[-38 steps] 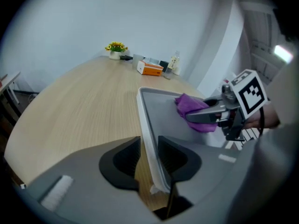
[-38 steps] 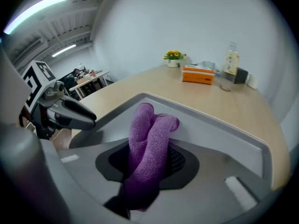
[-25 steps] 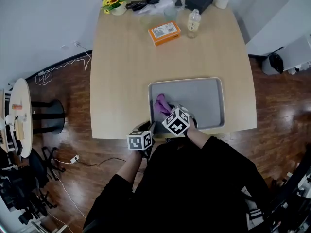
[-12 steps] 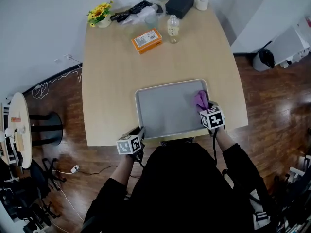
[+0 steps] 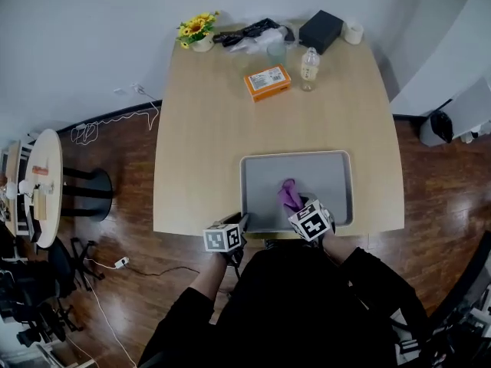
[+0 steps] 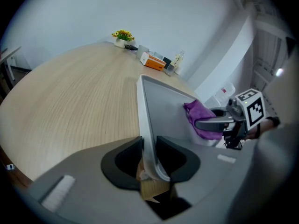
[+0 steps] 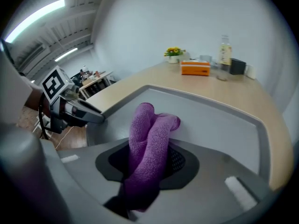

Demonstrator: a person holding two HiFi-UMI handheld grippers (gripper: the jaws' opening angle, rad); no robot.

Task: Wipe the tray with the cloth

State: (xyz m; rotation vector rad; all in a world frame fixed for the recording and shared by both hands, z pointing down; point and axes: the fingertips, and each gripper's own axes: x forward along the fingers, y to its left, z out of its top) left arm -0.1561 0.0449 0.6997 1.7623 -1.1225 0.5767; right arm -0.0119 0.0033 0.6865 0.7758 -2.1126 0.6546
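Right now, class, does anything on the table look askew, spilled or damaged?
Nothing stands out. The tray lies flat and square to the table; the left tool grips its rim, the right tool holds the cloth on it. The far bottle stands upright.

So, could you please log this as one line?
left gripper: shut on near rim of grey rectangular tray | right gripper: shut on purple towelling cloth, inside tray

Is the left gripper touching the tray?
Touching. In the left gripper view, the left gripper is clamped on the rim of the tray.
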